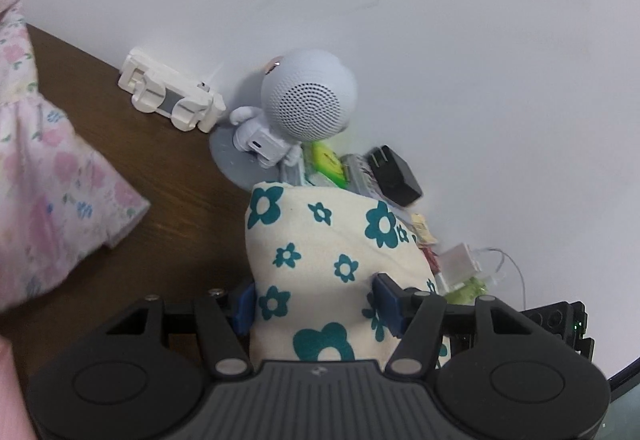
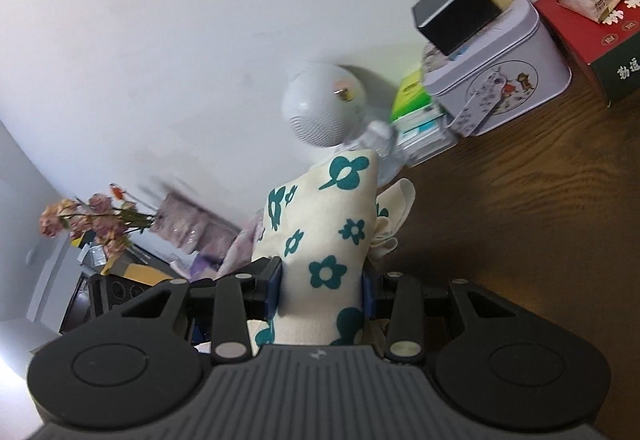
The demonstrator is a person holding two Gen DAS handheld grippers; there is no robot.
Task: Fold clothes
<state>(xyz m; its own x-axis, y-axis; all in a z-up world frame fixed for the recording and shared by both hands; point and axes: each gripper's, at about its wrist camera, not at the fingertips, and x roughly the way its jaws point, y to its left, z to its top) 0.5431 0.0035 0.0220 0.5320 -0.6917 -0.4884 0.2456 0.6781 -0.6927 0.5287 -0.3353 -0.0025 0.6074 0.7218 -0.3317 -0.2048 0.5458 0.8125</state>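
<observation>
White wall behind, dark wood tabletop (image 1: 160, 175) below, and clutter crowds the wall line. In the left view the left gripper (image 1: 316, 304) has its jaws clamped on a fat bunch of the cream cloth (image 1: 320, 248) with teal flowers, filling the lower centre. In the right view the right gripper (image 2: 322, 292) pinches a narrower bunch of the same cloth (image 2: 324, 224), lower centre. The round speaker (image 1: 308, 95) stands just beyond the fabric, the tin (image 2: 496, 75) upper right, a pink dress (image 1: 48, 175) at far left. Risk, I'd say: the cloth sweeping into that speaker and toppling it, or the bunched grip slipping and spoiling the fold.
</observation>
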